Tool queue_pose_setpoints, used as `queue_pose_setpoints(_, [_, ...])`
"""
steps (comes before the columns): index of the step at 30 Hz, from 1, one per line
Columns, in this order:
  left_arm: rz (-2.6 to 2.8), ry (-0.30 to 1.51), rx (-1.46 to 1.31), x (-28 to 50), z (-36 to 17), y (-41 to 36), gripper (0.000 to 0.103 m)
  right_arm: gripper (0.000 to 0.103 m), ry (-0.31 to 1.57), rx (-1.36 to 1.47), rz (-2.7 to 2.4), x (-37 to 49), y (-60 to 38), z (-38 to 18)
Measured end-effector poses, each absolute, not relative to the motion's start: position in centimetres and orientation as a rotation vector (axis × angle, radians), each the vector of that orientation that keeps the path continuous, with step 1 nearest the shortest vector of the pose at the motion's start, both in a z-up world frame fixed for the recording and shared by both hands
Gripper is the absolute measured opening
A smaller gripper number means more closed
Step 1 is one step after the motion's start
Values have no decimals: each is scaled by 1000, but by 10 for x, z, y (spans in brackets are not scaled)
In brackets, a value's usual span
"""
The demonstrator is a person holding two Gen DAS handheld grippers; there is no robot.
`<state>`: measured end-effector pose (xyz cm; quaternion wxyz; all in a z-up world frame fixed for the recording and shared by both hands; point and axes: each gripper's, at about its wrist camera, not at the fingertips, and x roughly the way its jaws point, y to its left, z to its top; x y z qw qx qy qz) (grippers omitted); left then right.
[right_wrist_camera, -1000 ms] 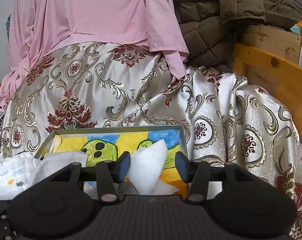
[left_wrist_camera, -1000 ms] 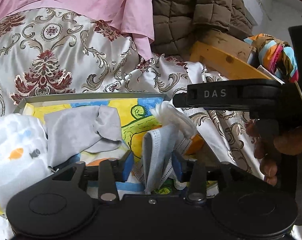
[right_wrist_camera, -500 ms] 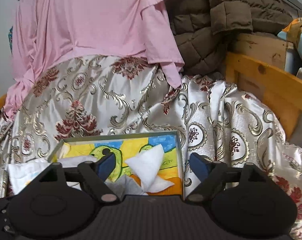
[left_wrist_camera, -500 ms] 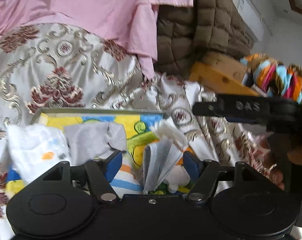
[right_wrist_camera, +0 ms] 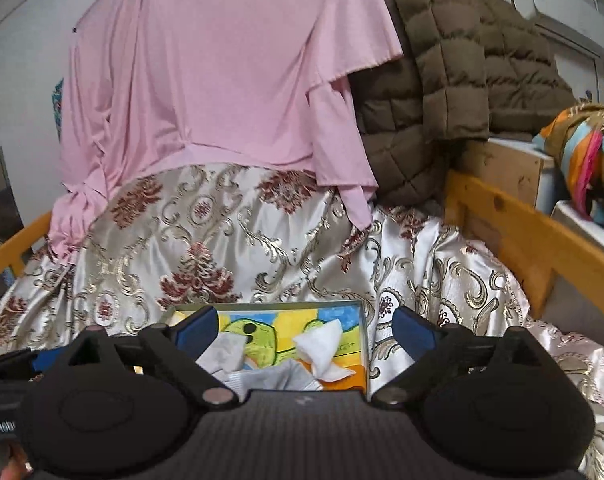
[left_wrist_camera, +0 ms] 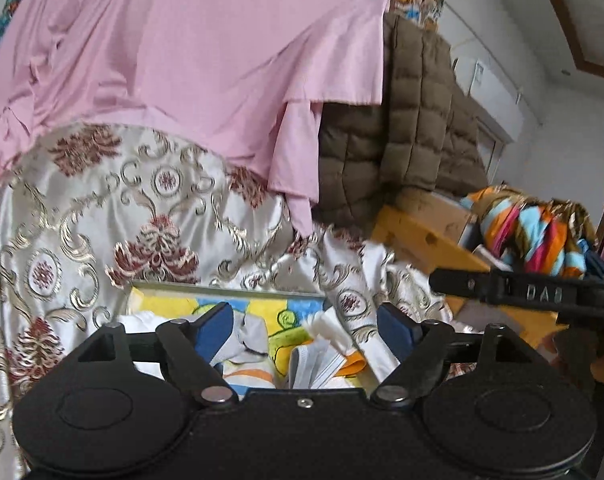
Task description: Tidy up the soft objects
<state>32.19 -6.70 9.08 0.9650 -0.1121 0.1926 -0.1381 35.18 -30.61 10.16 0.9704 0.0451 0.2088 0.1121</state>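
Both grippers — left gripper (left_wrist_camera: 305, 322) and right gripper (right_wrist_camera: 305, 326) — have just been opening; jaws stand apart with nothing clamped between them. Soft objects (face masks (left_wrist_camera: 315, 362), white tissue (right_wrist_camera: 321, 346), grey cloth (right_wrist_camera: 222, 354)) lie inside the cartoon-printed tray (right_wrist_camera: 363, 312) on the brocade bedspread (right_wrist_camera: 222, 240). Placement appears largely done — tidying possibly remains.
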Motion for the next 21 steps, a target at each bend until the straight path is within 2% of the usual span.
queue_pose_setpoints(10, [-242, 303, -217, 243, 126, -50, 87, 103, 374, 58, 263, 270, -294, 125])
queue_pose_setpoints(15, [-184, 262, -206, 201, 133, -39, 96, 103, 346, 54, 247, 225, -282, 133])
queue_pose_setpoints(21, [-140, 226, -177, 159, 140, -28, 97, 103, 337, 79, 225, 182, -270, 136])
